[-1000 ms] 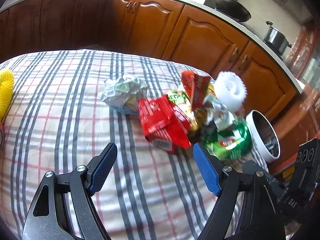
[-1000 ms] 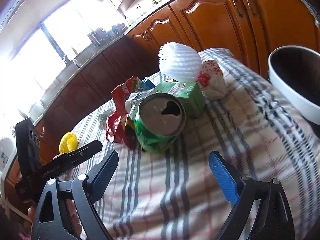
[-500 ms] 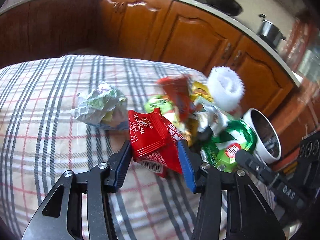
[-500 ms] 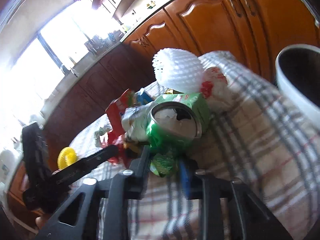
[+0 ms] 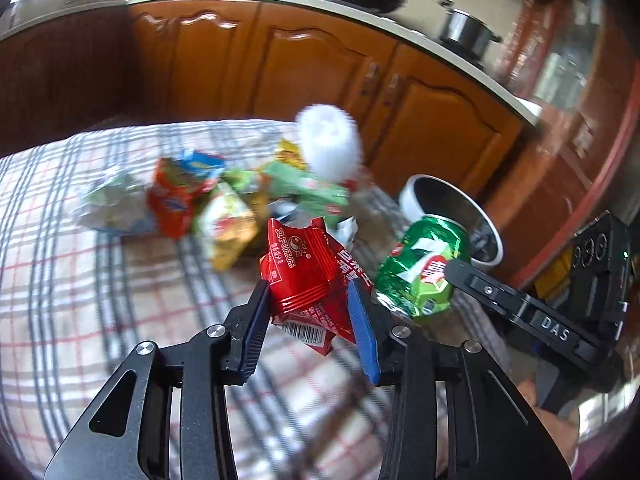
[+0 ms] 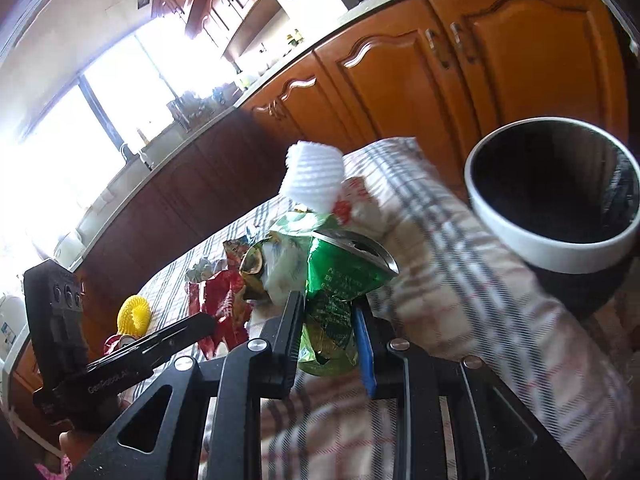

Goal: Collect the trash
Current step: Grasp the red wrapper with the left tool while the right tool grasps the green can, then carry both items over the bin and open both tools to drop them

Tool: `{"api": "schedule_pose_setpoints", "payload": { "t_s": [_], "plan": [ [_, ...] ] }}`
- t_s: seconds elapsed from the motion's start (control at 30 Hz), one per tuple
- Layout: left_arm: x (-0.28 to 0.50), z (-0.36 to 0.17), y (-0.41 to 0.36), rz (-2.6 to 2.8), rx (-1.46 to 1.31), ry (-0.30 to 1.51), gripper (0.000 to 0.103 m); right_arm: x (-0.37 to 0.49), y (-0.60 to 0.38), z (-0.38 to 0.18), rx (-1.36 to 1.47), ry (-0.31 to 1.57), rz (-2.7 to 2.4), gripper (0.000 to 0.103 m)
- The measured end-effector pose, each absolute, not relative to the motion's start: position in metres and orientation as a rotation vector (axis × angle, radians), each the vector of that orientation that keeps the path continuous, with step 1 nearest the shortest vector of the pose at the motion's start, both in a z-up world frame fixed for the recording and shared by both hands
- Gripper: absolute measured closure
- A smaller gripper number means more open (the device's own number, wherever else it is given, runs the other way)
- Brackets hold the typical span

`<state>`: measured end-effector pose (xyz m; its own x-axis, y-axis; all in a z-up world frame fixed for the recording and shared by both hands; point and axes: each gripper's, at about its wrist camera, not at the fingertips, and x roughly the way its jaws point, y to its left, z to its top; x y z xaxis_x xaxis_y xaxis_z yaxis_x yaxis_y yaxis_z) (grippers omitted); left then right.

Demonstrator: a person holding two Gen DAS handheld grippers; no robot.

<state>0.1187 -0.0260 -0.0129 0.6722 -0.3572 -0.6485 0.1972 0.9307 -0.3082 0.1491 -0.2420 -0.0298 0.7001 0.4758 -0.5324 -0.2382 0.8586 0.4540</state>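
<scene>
My left gripper [image 5: 310, 312] is clenched on a red snack wrapper [image 5: 308, 276], lifted off the plaid-covered tabletop [image 5: 72, 280]. My right gripper [image 6: 330, 330] grasps a crushed green 7-Up can [image 6: 340, 280], pinched at its dented lower half, with its opened top pointing up and to the right. In the left view that can [image 5: 422, 266] sits just right of the wrapper. Beyond both lies the remaining trash pile [image 5: 208, 204] of blurred wrappers, with a white foam fruit net [image 5: 330, 146] at its far right end. A white-rimmed trash bin [image 6: 556, 204] stands off the tabletop's right edge. A yellow foam net [image 6: 135, 316] lies far left.
</scene>
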Motion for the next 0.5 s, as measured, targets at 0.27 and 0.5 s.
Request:
{"api": "schedule_pose_setpoints", "payload": {
  "t_s": [0.27,0.5],
  "plan": [
    [0.133,-0.016,-0.063,-0.385,-0.186,0.822,0.102,0.142,-0.28,-0.022,0.38,0.649,0.34,0.078],
    [0.121,-0.014,-0.032,-0.279,-0.206,0.788,0.059,0.14,-0.294,-0.02,0.402,0.632,0.326,0.078]
  ]
}}
